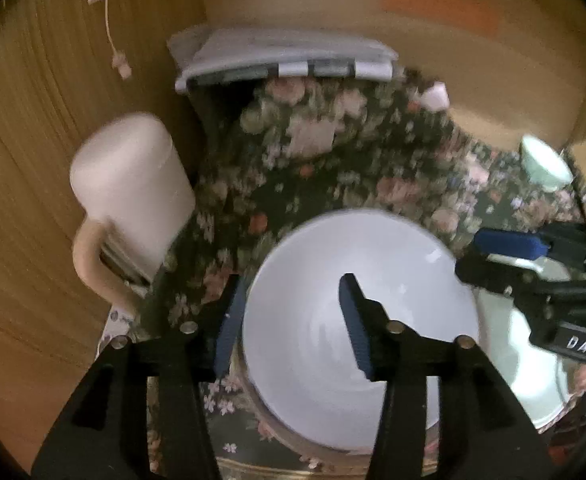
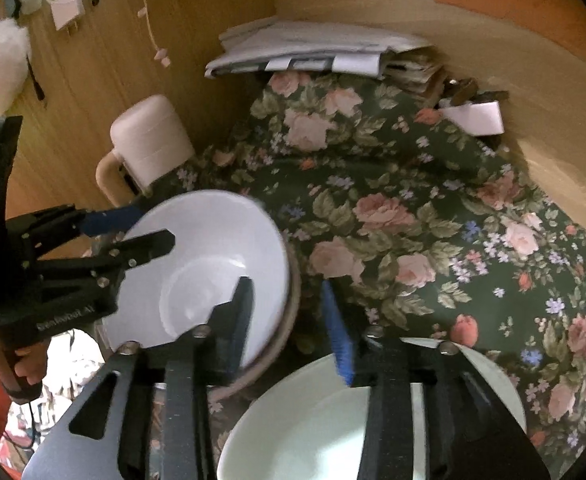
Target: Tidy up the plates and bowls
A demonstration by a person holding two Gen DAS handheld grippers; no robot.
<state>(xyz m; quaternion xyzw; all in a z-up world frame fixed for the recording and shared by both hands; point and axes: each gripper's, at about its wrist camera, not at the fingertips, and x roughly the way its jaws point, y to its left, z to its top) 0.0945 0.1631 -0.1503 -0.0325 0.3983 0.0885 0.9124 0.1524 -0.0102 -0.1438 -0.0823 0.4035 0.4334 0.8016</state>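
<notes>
White bowl (image 2: 209, 264) nested in beige bowl (image 2: 281, 344), both empty

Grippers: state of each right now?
Left gripper: open, jaws straddling the white bowl rim, pads off it.
Right gripper: open, above the pale plate, holding nothing.

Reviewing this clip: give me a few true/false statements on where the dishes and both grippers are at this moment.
1. The left gripper straddles the white bowl's rim. True.
2. The right gripper is clamped shut on the pale green plate. False: its jaws are apart, one finger above the plate's rim.
3. The tablecloth is plain white. False: dark green with roses.
4. A pink mug stands beyond the white bowl. True.
5. Papers are stacked at the back. True.
</notes>
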